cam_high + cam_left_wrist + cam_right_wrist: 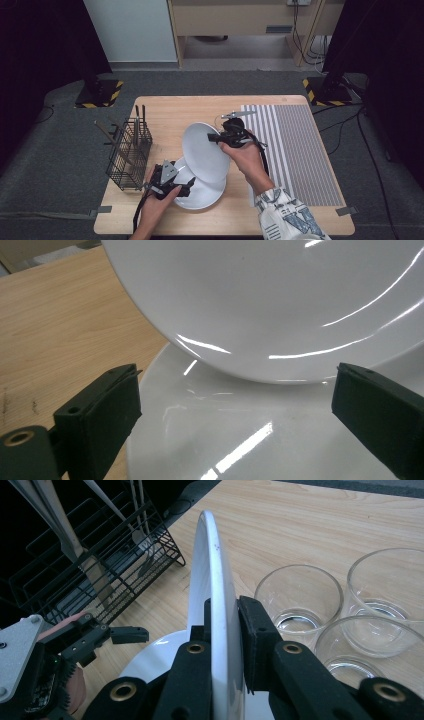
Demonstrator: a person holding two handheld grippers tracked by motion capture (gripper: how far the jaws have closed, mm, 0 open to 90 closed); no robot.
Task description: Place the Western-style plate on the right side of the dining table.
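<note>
Lifted plate [205,150]: white, tilted steeply on edge above the desk [175,107], its low edge over the bottom plate [200,195] lying flat.
Risk: I pinch only the thin rim, so the glossy plate may pivot or slip and strike the plate below, or swing toward the glass cups [300,597] close by.
Right tool [222,138]: clamped on the lifted plate's rim, one jaw on each face.
Left tool [184,186]: jaws spread wide, holding nothing, at the bottom plate's near-left edge.
Cutlery basket [129,155]: further left, well apart from both plates.
</note>
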